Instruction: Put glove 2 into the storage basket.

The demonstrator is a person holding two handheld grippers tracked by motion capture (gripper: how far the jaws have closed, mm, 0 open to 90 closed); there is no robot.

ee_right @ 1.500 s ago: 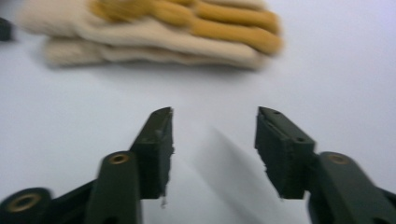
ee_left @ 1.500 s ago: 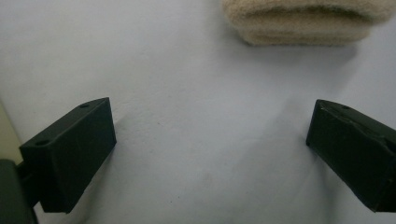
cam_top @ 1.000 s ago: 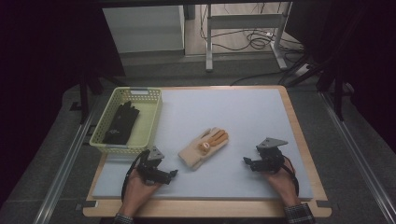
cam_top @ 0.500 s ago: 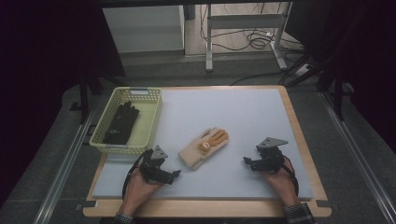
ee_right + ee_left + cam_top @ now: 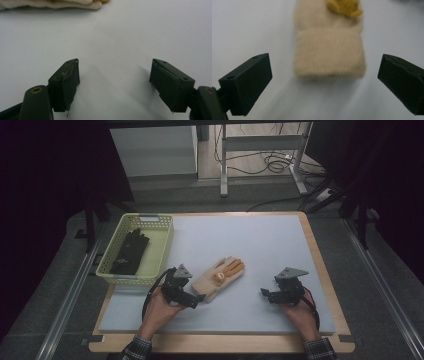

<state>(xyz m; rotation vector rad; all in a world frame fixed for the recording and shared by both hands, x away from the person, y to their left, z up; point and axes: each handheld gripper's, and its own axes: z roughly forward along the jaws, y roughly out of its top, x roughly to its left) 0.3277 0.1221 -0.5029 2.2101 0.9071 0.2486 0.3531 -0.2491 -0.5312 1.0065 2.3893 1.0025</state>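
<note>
At the near edge of the bench, with its pale blue-grey mat in a wooden frame, the person's two hands each hold a black two-jaw gripper. The left gripper sits at near left with its jaws spread wide and nothing between them; in the left gripper view the jaws stand at either side and the cuff of the cream knitted glove with yellow-orange fingertips lies just beyond them, centred in the gap, not yet touched. The right gripper rests at near right, jaws likewise spread and empty, with the glove well off to its left. The step in hand looks like the approach for a pick-up of the glove by the left gripper. The next move probably calls for carrying the jaws forward and down astride the cuff, then closing on the knit without snagging the mat. Farther off at far left stands a pale green plastic basket holding a black glove, likely where the cream one belongs.
</note>
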